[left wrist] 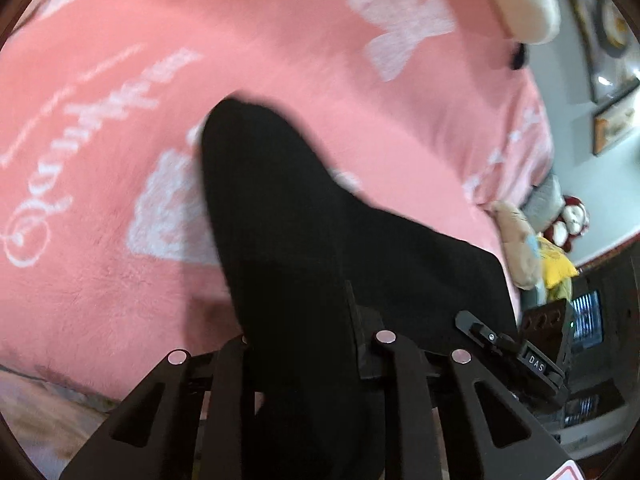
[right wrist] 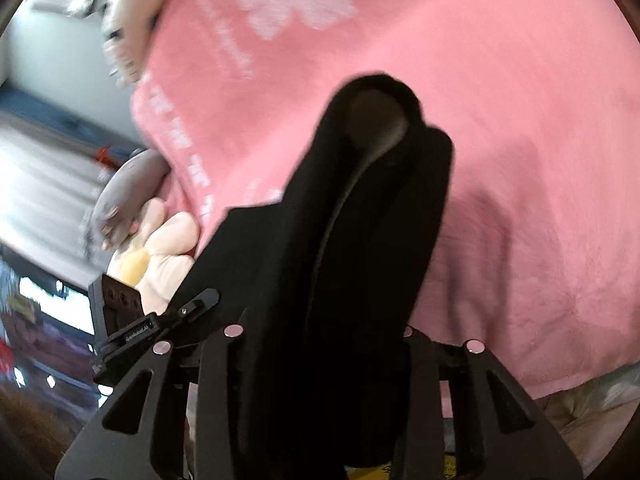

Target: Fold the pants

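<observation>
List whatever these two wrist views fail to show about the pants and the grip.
- Left hand-held gripper, left wrist view: fingertips buried under black pants.
- Right hand-held gripper, right wrist view: fingertips likewise covered by the pants.
- Both views: waistband and leg ends unidentifiable; motion blur, bottom edge crops cloth.

the left gripper (left wrist: 316, 344) is clamped on black pants (left wrist: 280, 208), the cloth bunched between its jaws and stretching away over a pink blanket (left wrist: 120, 120) with white bows and lettering. the right gripper (left wrist: 516, 344) shows at the pants' right edge, with plush toys (left wrist: 536, 248) beyond it.
</observation>
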Tool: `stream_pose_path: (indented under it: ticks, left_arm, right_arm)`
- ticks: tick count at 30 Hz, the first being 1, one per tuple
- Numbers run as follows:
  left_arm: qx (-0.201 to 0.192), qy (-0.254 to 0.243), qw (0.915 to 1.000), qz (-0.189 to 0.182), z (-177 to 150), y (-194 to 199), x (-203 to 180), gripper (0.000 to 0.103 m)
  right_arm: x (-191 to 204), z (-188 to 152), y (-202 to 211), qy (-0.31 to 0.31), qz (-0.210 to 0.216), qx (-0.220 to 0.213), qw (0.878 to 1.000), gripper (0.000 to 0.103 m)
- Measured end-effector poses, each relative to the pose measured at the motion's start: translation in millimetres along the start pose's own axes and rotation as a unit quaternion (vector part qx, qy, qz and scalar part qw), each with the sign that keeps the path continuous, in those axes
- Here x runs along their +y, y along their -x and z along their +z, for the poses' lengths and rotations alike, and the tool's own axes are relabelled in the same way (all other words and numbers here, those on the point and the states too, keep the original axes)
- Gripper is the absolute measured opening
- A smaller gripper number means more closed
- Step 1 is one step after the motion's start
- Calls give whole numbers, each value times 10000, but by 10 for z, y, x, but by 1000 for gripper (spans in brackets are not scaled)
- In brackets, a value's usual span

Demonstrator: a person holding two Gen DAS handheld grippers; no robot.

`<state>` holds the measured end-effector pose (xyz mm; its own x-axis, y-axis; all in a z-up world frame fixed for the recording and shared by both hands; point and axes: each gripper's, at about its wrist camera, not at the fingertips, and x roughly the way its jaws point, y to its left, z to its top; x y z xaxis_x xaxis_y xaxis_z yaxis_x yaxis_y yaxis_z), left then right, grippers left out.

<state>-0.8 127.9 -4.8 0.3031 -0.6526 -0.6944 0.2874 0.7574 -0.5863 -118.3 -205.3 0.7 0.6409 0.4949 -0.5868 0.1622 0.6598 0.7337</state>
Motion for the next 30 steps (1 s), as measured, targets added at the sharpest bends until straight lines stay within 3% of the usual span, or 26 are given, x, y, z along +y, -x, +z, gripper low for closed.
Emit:
stream_pose_path:
  ticks: [4,9,17,23,27,30]
  left_arm:
    - [-414,-476,9980,-7,-35,466,-367,17]
    - [-1005,-750,9915,-352,83,1045,-668,17]
    - [-2028,-1450,9666,-599,715,1616,-1205,18]
    - [-2483,-1738,9506,-663,1332,1567,-1421,18]
    - [-2534,-1617,9515,-654,1740,1265,-1324,18]
    - [-2472,-1552,9546,-592,2094,806,-1107,19]
  right_arm:
    - [429,94,333,438,184,-245,9986,33]
    - [789,296,746,774,657,-630,9928,33]
    - [1378,1032,1011,1501,1200,-1243,9735,33]
    - [1560,1760,874,1779,1386,-1574,9614,34]
    - [1436,2187,530,1704,1454,-1649,9605,34]
    - [1237,2500,159,1655,1419,-1663,9617,34]
